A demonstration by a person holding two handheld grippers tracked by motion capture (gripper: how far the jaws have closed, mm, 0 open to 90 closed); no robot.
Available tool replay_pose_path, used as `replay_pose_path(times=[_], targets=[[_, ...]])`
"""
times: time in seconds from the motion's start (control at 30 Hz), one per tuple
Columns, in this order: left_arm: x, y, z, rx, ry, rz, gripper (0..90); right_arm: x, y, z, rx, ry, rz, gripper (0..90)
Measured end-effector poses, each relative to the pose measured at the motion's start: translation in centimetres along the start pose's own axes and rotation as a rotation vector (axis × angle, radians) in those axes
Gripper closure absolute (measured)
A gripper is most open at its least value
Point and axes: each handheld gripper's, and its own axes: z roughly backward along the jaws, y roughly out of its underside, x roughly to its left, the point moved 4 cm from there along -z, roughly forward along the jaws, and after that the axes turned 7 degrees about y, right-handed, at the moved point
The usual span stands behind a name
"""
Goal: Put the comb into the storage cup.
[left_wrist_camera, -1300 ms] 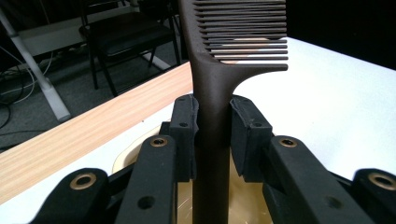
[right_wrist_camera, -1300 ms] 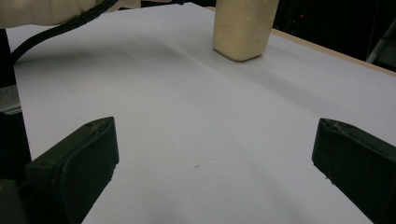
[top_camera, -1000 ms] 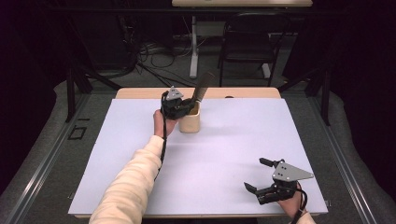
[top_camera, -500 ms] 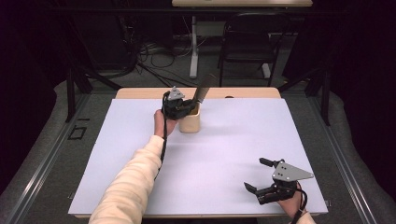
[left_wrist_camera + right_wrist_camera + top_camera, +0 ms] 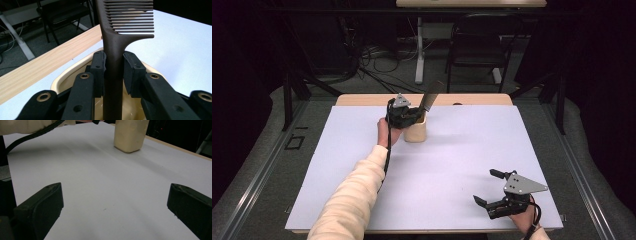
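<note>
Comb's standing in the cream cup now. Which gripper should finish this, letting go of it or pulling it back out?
Left. The left gripper is shut on the comb handle right above the cup, so it need only open or lift. The right gripper rests open at the table's near right corner, far from the cup.

Wooden table (image 5: 362, 100), light grain, bare strip along far edge. White sheet (image 5: 452, 160) covers nearly whole top. Cream cup (image 5: 415, 131) stands upright on sheet near far edge. Small dark spot (image 5: 456, 104) on wood strip, possibly hole.
</note>
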Motion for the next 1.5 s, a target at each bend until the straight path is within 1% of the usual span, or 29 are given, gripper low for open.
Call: replay_pose_path(times=[0.03, 0.13, 0.2, 0.27, 0.33, 0.37, 0.4, 0.43, 0.5, 0.57, 0.67, 0.73, 0.9, 0.97, 1.0, 1.07, 1.1, 1.2, 1.3, 1.5], targets=[[-0.1, 0.0, 0.0, -0.003, 0.000, 0.000, 68.7, 0.0, 0.0, 0.0, 0.000, 0.000, 0.000, 0.0], [-0.1, -0.2, 0.5, -0.012, 0.000, 0.016, 46.4, 0.0, 0.0, 0.0, 0.000, 0.000, -0.001, 0.0], [-0.2, -0.4, 0.9, -0.015, 0.005, 0.018, 37.8, 0.0, 0.0, 0.0, 0.001, -0.001, 0.001, 0.0], [-0.3, -0.7, 1.5, -0.015, -0.004, 0.014, 30.6, 0.0, 0.0, 0.0, 0.003, 0.000, 0.002, 0.0], [-0.4, -1.0, 2.0, -0.012, 0.001, 0.011, 28.0, 0.0, 0.0, 0.0, 0.003, -0.001, 0.000, 0.0], [-0.5, -1.1, 2.2, -0.011, 0.010, 0.010, 24.9, 0.0, 0.0, 0.0, 0.003, -0.001, 0.001, 0.0], [-0.6, -1.2, 2.5, -0.004, 0.008, 0.005, 21.3, 0.0, 0.0, 0.0, 0.003, -0.001, 0.002, 0.0], [-0.7, -1.3, 2.8, 0.000, 0.007, 0.001, 20.0, 0.0, 0.0, 0.0, 0.003, -0.003, 0.001, 0.0], [-0.9, -1.4, 3.2, 0.007, 0.013, 0.006, 16.8, 0.0, 0.0, 0.0, 0.004, 0.000, 0.001, 0.0], [-1.2, -1.3, 3.8, 0.012, 0.016, -0.002, 16.0, 0.0, 0.0, 0.0, 0.004, 0.000, 0.001, 0.0], [-1.3, -1.2, 4.4, 0.018, 0.019, 0.000, 13.7, 0.0, 0.0, -0.1, 0.004, 0.000, 0.001, 0.1], [-1.3, -1.0, 4.8, 0.031, 0.014, -0.002, 12.3, 0.0, 0.0, -0.1, 0.005, 0.000, 0.001, 0.0], [-1.5, -0.9, 5.8, 0.029, 0.008, -0.001, 9.2, 0.0, 0.0, -0.1, 0.005, 0.001, 0.002, 0.0], [-1.6, -0.8, 6.1, 0.029, 0.011, -0.003, 7.0, 0.1, 0.0, 0.0, 0.006, 0.001, 0.002, 0.0], [-1.7, -0.7, 6.2, 0.029, 0.015, 0.000, 3.8, 0.1, 0.0, 0.0, 0.006, 0.000, 0.001, 0.0], [-1.8, -0.6, 6.5, 0.030, 0.033, 0.001, 0.0, 0.0, 0.0, -0.1, 0.006, 0.002, 0.001, 0.0], [-1.8, -0.5, 6.6, 0.029, 0.031, -0.004, 0.0, 0.0, 0.0, -0.1, 0.007, 0.002, 0.001, 0.0], [-1.9, -0.3, 7.1, 0.027, 0.035, 0.006, 0.0, 0.1, 0.0, 0.0, 0.009, 0.002, 0.000, 0.0], [-2.0, -0.2, 7.6, 0.030, 0.030, -0.002, 0.0, 0.1, 0.1, -0.1, 0.011, 0.003, 0.001, 0.0], [-2.0, 0.2, 8.6, 0.047, 0.015, -0.003, 0.0, 0.1, 0.1, -0.1, 0.015, 0.002, -0.005, 0.0]])
